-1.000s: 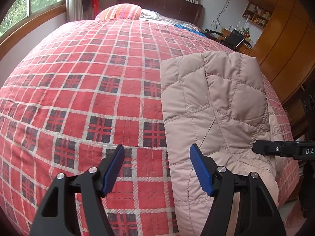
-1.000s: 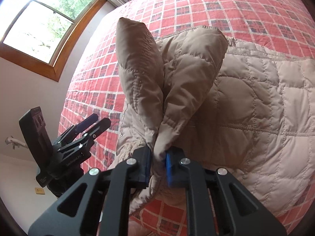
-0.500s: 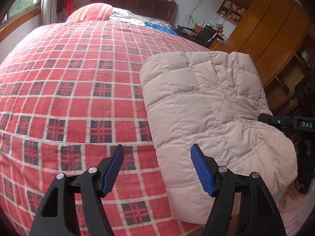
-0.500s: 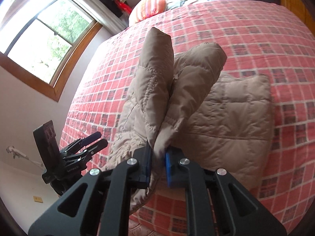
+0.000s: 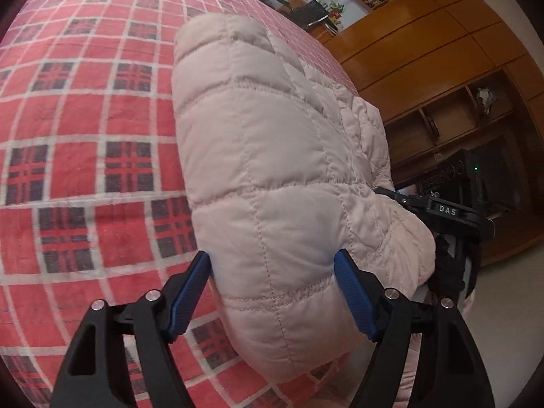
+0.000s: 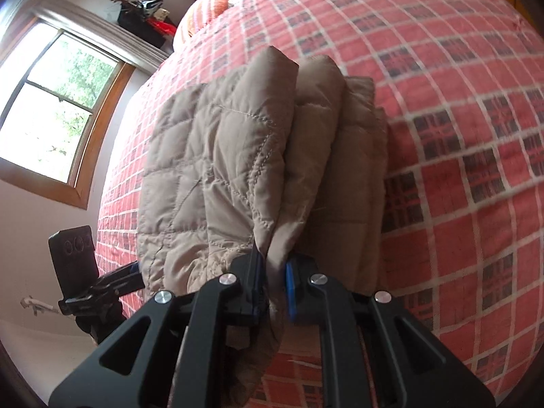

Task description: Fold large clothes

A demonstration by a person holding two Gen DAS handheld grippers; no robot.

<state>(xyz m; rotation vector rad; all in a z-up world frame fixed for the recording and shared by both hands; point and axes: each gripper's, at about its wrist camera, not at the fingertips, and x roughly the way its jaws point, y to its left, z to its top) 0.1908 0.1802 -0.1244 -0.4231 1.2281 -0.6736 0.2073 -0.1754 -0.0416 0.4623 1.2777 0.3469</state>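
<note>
Jacket (image 5: 272,176), quilted beige, folded thick, lies on the plaid bed (image 5: 85,129) near its foot edge, part hanging over. Right gripper (image 6: 273,284) is clamped on a bunched fold at the jacket's near end. Left gripper (image 5: 272,292) is wide open, pads (image 5: 353,299) straddling the near edge of the bundle, nothing pinched yet. Puffy, soft, light; slick shell likely slips and springs back, so bite deep over several layers at a stitched seam or edge, not a single panel.
</note>
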